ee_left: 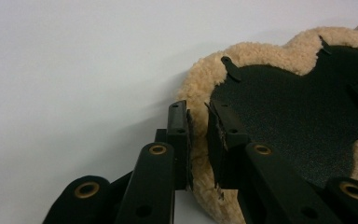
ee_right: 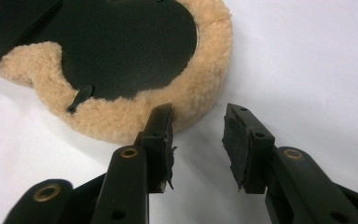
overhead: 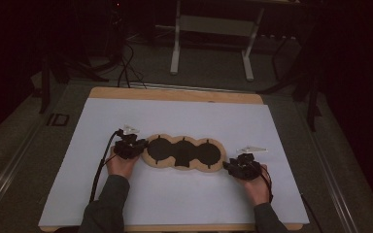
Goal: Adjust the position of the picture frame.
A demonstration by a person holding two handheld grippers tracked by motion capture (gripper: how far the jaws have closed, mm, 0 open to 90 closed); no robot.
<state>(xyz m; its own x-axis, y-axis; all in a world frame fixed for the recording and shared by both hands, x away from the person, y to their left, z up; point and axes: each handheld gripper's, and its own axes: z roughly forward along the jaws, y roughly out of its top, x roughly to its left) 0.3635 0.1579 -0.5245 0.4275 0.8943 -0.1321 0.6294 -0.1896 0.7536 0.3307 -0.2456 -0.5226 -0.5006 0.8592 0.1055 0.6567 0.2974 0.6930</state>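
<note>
left gripper (ee_left: pixel 198 140): nearest to us in the left gripper view, at lower centre; we see its jaws narrow, pinching the fleece rim of the mat between the pads.
left hand (overhead: pixel 122 165): we see it at lower left of the high view, at the mat's left end.
mat (overhead: pixel 183 153): tan fleece, three joined round lobes with black faces, lying flat at centre of the high view; we also find it at the right in the left gripper view (ee_left: pixel 303 107) and upper left in the right gripper view (ee_right: pixel 121 60).
right gripper (ee_right: pixel 198 135): we see its jaws apart; the left one touches the fleece rim, the right one stands over bare sheet.
right hand (overhead: pixel 255 184): lower right of the high view.
white sheet (overhead: pixel 175 204): under everything, on the wooden table (overhead: pixel 175 93).
desk frame (overhead: pixel 213 29): top centre, well apart.
</note>
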